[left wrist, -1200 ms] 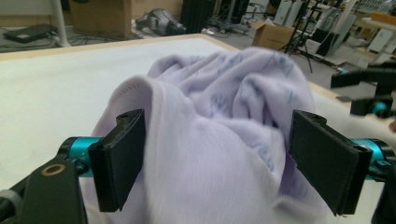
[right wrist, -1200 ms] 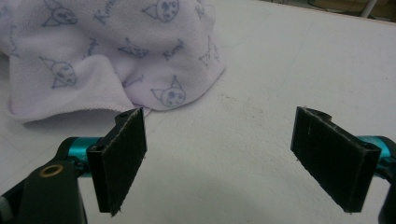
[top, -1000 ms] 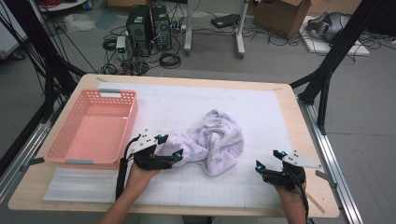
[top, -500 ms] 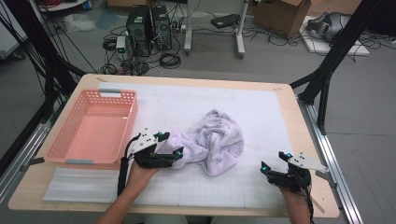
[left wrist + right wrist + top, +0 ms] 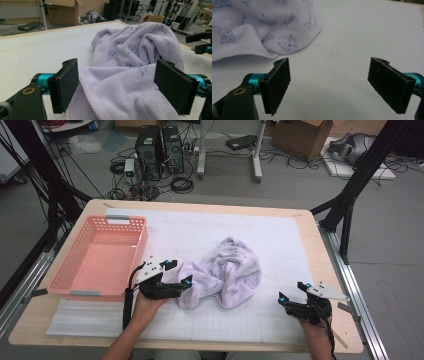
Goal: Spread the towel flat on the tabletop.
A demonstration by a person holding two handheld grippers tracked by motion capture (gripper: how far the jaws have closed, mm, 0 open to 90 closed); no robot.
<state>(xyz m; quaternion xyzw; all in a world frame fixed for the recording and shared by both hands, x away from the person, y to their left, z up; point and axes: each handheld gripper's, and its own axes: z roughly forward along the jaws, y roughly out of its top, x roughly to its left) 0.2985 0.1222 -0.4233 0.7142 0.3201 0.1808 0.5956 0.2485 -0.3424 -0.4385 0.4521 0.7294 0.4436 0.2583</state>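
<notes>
towel (image 5: pixel 222 272) sits crumpled mid-table on a white gridded mat (image 5: pixel 280 240), pale lilac with little cat faces. left gripper (image 5: pixel 179 274) has its jaws wide apart around the towel's near edge, not pinching it. right gripper (image 5: pixel 290 291) is spread too, over bare mat, well apart from the towel. pink basket (image 5: pixel 75 280) at the left, cables and pc towers (image 5: pixel 160 147) on the floor behind.

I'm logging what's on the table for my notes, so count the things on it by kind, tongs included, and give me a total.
Towels: 1, the lilac towel, crumpled mid-table
Baskets: 1, the pink basket at the left edge
Tongs: 2, the left tongs open around the towel's edge, the right tongs open over the white mat
Mats: 1
Total: 5
</notes>
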